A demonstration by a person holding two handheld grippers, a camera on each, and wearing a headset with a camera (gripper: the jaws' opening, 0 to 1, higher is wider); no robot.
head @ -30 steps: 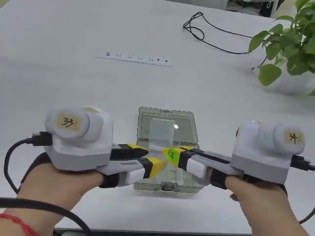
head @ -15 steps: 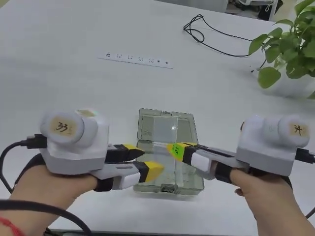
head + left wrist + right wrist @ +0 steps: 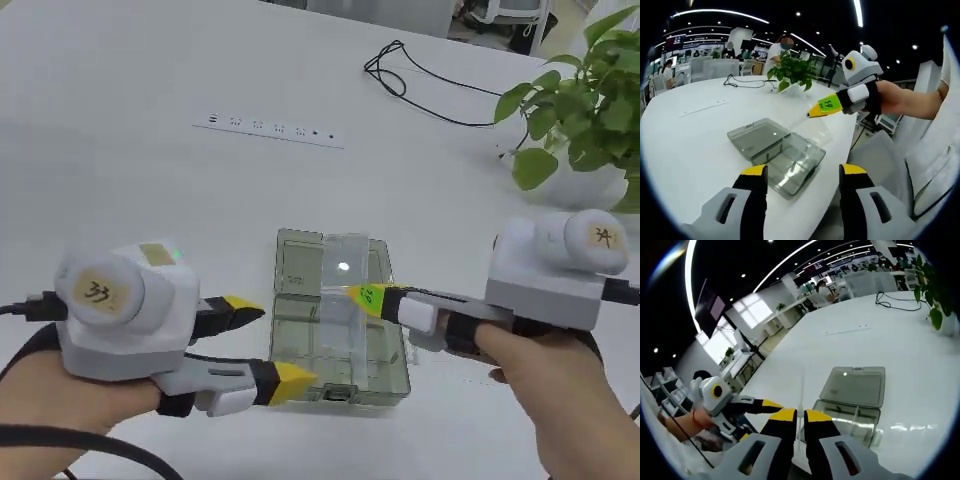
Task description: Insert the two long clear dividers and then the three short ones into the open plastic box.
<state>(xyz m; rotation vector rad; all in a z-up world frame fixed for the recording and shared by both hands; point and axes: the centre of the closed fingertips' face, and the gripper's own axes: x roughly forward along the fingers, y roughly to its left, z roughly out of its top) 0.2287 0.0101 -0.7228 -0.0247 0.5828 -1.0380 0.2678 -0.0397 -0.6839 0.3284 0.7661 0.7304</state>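
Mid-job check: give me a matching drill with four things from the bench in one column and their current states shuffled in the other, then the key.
Things:
1. left tongs
2. right tongs
3. plastic box
4. power strip

States:
A. lies flat on the table, beyond the box
B. shut on the clear divider
C. open, holding nothing
D. lid folded back flat

Pairs: 1-C, 2-B, 3-D, 4-A
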